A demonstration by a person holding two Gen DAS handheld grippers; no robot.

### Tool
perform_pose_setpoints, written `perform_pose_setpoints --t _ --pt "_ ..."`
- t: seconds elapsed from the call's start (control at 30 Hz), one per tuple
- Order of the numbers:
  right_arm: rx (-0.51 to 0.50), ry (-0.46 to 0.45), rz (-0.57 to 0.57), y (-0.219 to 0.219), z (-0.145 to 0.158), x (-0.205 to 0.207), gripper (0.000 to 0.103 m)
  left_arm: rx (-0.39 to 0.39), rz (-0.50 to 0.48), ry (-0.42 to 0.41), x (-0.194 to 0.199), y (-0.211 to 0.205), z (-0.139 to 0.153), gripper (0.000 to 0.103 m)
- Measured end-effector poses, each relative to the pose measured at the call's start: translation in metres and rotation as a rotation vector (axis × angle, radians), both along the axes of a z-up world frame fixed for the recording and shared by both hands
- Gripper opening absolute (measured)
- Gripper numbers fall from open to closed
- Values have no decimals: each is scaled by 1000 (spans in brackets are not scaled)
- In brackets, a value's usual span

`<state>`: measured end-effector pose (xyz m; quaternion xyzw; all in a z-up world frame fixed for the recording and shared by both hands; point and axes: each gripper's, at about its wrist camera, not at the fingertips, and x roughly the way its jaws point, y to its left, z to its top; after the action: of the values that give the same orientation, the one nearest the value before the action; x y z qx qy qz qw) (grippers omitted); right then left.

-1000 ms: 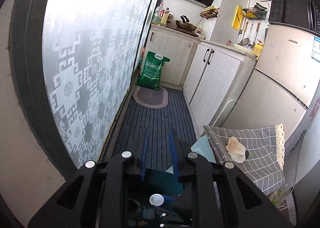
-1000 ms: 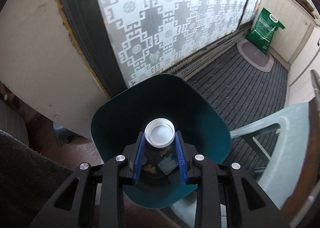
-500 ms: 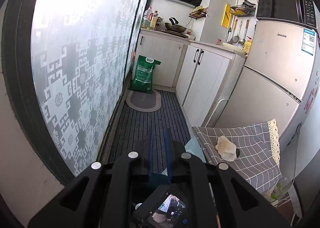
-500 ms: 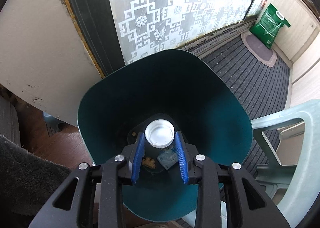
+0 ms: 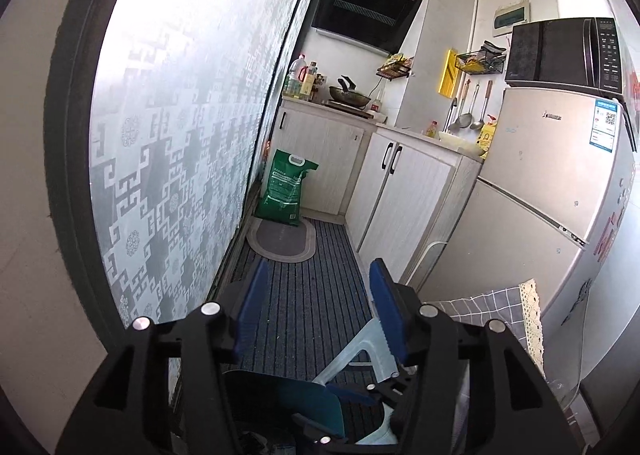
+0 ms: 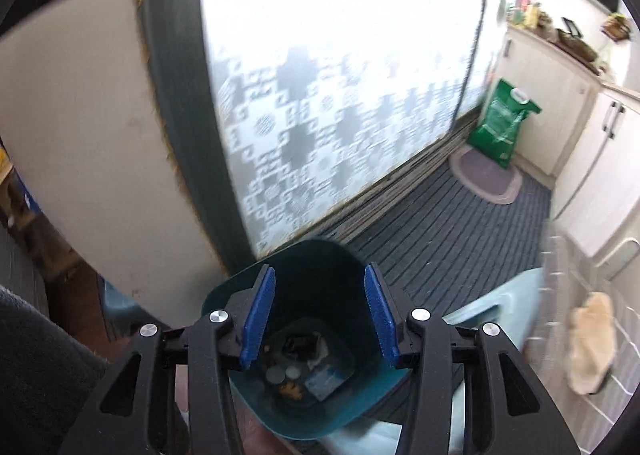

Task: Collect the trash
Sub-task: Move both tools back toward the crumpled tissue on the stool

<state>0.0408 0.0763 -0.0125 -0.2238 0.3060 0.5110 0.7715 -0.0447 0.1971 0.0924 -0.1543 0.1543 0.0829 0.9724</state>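
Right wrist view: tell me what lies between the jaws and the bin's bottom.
Nothing. The right gripper hangs empty, jaws opening, over the teal bin; litter rests on its bottom.

Daylight through the frosted patterned window (image 6: 340, 55), blown out white up top in right wrist view. That view motion-blurred, worst at right edge. Left wrist view sharp. Heavy fisheye bending, black vignette corners.
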Motion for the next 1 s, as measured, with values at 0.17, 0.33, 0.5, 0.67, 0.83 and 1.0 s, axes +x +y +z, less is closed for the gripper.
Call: perform_pose_setpoints --t 0.17,0.33,0.5,0.67,0.83,1.0 --pt "56 -38 -79 -41 25 30 47 -9 -48 13 14 -18 -5 59" --pt "100 -20 -183 -92 36 71 47 -14 -104 64 39 -42 -12 62" --pt "87 -70 -227 -140 41 104 47 40 -166 157 70 -78 -29 64" --pt "84 -35 -253 -184 37 131 47 134 -243 264 101 -114 -54 64" --pt "117 9 -283 -215 37 154 47 180 -312 344 128 -137 -75 63" --pt "146 35 -285 -232 38 167 47 183 -377 425 155 -154 -100 54"
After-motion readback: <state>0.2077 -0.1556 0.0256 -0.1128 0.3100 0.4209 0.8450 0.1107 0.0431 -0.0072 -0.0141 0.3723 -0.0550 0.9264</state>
